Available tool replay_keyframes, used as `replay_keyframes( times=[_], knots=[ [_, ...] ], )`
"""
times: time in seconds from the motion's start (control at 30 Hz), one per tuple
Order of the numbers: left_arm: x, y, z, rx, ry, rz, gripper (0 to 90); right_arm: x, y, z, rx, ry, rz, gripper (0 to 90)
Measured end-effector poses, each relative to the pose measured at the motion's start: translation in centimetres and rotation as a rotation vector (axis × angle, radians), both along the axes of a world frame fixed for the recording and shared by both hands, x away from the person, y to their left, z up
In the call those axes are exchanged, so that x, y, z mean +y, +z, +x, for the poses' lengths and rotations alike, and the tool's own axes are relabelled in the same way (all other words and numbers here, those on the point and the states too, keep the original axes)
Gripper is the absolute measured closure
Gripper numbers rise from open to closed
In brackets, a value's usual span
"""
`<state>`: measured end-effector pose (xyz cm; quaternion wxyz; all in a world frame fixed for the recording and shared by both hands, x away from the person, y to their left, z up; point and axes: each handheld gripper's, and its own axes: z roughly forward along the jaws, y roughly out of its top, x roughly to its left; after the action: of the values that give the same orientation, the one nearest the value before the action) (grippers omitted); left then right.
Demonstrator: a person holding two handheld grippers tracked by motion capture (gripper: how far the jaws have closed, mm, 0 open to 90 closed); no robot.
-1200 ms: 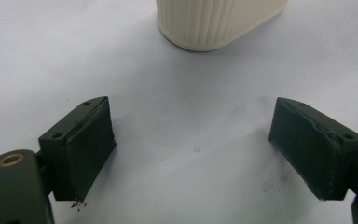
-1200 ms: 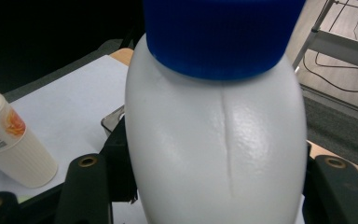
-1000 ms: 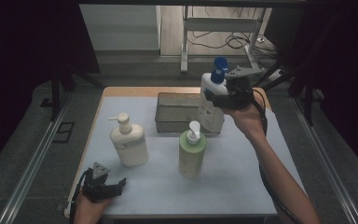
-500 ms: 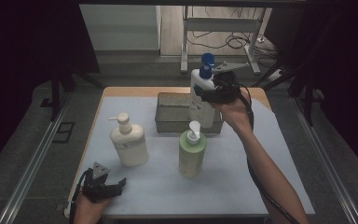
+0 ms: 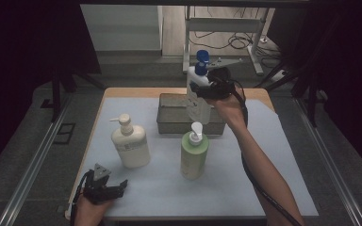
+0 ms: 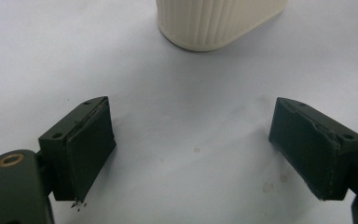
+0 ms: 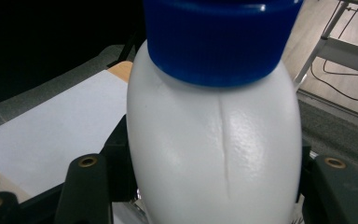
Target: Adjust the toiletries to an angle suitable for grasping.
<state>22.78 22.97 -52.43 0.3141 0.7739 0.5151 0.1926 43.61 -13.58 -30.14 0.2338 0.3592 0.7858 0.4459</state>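
The right claw (image 5: 202, 89) is gripping a white bottle (image 5: 199, 96) with a blue cap (image 5: 201, 59), holding it upright in the air over the grey bin (image 5: 169, 117) near the table's far edge. The jaws are pressing its rounded shoulders, just under the cap in the right gripper view. That surface looks smooth and curved, so the bottle could be slipping or tilting if the squeeze eases, then dropping onto the bin's rim and toppling. Lowered carelessly, it might also be knocking the green pump bottle (image 5: 194, 155) standing just in front of the bin. The left claw (image 5: 107, 186) is resting open and empty at the table's near left corner, close to the cream pump bottle (image 5: 130, 146).
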Motion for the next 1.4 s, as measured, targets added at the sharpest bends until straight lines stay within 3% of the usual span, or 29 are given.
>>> replay_keyframes(
  times=[0.7,1.4],
  knots=[
    [0.0,0.0,0.0,0.002,0.000,0.000,13.4,1.9,-0.8,2.3,-0.030,-0.002,-0.010,39.9],
    [0.0,0.0,0.0,0.003,0.001,-0.003,13.4,4.0,-3.8,4.0,-0.001,0.019,-0.015,39.9]
  ],
)
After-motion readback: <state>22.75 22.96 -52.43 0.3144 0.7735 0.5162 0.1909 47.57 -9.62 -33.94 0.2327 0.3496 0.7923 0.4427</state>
